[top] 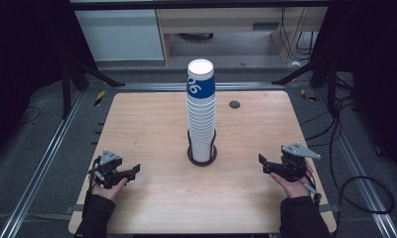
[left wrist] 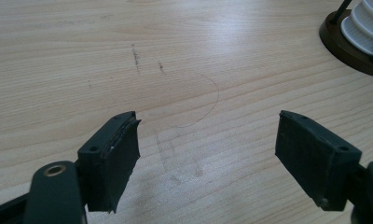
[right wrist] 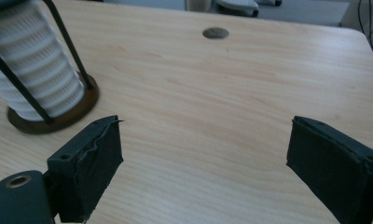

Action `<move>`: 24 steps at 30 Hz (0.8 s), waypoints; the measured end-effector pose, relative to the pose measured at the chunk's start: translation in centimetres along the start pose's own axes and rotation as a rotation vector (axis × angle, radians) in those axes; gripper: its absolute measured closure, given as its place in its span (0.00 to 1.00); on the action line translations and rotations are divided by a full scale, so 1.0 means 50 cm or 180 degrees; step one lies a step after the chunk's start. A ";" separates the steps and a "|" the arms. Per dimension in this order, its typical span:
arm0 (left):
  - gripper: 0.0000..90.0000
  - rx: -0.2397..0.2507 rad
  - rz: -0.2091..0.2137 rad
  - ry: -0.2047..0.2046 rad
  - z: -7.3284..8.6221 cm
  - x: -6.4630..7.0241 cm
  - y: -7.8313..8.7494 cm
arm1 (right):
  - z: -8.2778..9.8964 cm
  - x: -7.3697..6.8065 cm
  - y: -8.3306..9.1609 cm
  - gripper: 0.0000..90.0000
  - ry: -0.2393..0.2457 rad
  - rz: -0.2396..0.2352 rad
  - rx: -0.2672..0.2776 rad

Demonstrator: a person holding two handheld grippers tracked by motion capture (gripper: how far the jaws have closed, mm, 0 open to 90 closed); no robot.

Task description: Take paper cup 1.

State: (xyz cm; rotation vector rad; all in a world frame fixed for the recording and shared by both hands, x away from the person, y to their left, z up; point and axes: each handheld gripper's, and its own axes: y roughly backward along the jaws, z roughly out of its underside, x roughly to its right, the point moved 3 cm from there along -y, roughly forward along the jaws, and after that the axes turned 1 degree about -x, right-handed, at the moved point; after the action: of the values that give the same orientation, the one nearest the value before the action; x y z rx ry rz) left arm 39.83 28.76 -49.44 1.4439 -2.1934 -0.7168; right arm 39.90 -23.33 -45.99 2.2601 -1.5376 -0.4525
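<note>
Jaws stood wide apart on both sides, nothing between the pads, so I read this as a ready stance before any reach. I had the left gripper [top: 135, 170] resting low on the table [top: 152, 124], well to the left of the cup stack [top: 202, 111] and pointed inward at it, bare wood under its pads in the left gripper view. Centre of the table, the stack rose tall and upright in its dark wire holder [top: 202, 154], top cup banded blue; I guessed the holder kept the tower from toppling. I held the right gripper [top: 262, 164] well to the right of the stack, mirrored, also aimed inward. A small round grommet [top: 234, 104] sat behind and right of the stack. Nothing blocked either approach.
</note>
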 end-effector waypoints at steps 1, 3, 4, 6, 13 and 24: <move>0.23 -0.0001 0.0001 0.0000 0.000 0.000 0.000 | -0.011 -0.003 0.003 0.11 0.0004 -0.0036 0.0045; 0.23 -0.0005 -0.0008 0.0008 0.000 -0.001 0.000 | -0.028 -0.008 0.008 0.11 0.0001 -0.0070 0.0115; 0.23 -0.0007 -0.0011 0.0009 0.000 -0.001 0.000 | -0.038 -0.010 0.011 0.11 0.0001 -0.0097 0.0166; 0.23 -0.0002 -0.0013 0.0016 0.000 -0.002 0.001 | -0.060 -0.014 0.017 0.11 -0.0010 -0.0153 0.0257; 0.24 -0.0002 0.0028 0.0025 0.000 0.000 0.002 | -0.127 -0.032 0.033 0.11 0.0074 -0.0226 0.0464; 0.25 -0.0012 0.0030 -0.0001 0.000 0.003 -0.002 | -0.208 -0.074 0.048 0.11 0.0160 -0.0410 0.0709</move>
State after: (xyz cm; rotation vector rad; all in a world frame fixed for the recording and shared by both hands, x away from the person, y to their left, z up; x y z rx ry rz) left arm 39.85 28.58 -49.48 1.4306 -2.1965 -0.7175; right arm 41.39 -19.44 -35.50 2.5299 -1.4878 -0.2675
